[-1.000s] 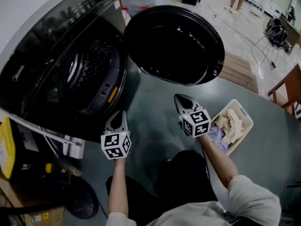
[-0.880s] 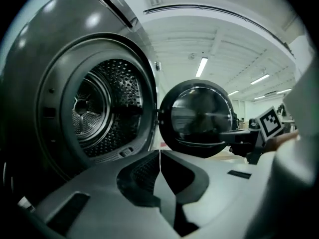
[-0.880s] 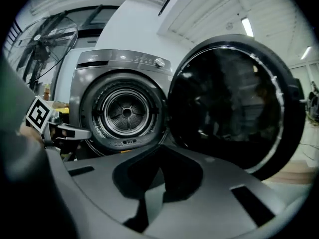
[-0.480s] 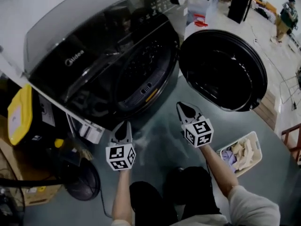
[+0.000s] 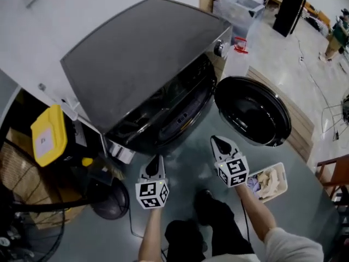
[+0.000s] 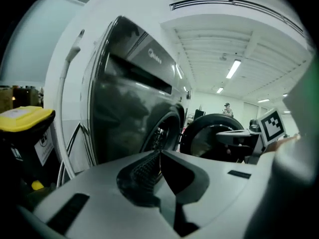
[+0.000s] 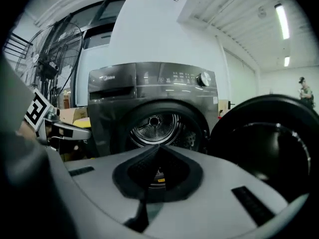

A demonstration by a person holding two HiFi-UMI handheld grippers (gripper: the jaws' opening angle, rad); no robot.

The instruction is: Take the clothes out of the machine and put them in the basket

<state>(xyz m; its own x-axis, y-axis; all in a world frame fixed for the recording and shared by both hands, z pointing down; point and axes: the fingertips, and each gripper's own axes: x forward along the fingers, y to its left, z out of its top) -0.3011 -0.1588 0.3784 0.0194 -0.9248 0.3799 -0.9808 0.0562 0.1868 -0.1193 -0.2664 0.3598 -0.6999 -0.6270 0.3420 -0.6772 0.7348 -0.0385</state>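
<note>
The dark grey washing machine (image 5: 147,64) stands with its round door (image 5: 252,111) swung open to the right. In the right gripper view its steel drum (image 7: 154,126) shows no clothes. A white basket (image 5: 270,182) holding pale clothes sits on the floor at the lower right. My left gripper (image 5: 155,162) and right gripper (image 5: 219,142) hang side by side in front of the machine, apart from it. Both are shut with nothing between the jaws. The left gripper (image 7: 87,132) shows at the right gripper view's left edge, and the right gripper (image 6: 219,135) at the left gripper view's right.
A yellow-lidded bin (image 5: 49,135) stands left of the machine, with a wire fan (image 5: 32,212) and its round base (image 5: 112,203) below it. A clear box (image 5: 237,7) sits behind the machine. A wooden chair (image 5: 332,173) and a person (image 5: 338,37) are at the right.
Both shut grippers have risen and drawn back from the drum opening. The head view has lifted, so the machine's top now shows and the basket looks smaller.
</note>
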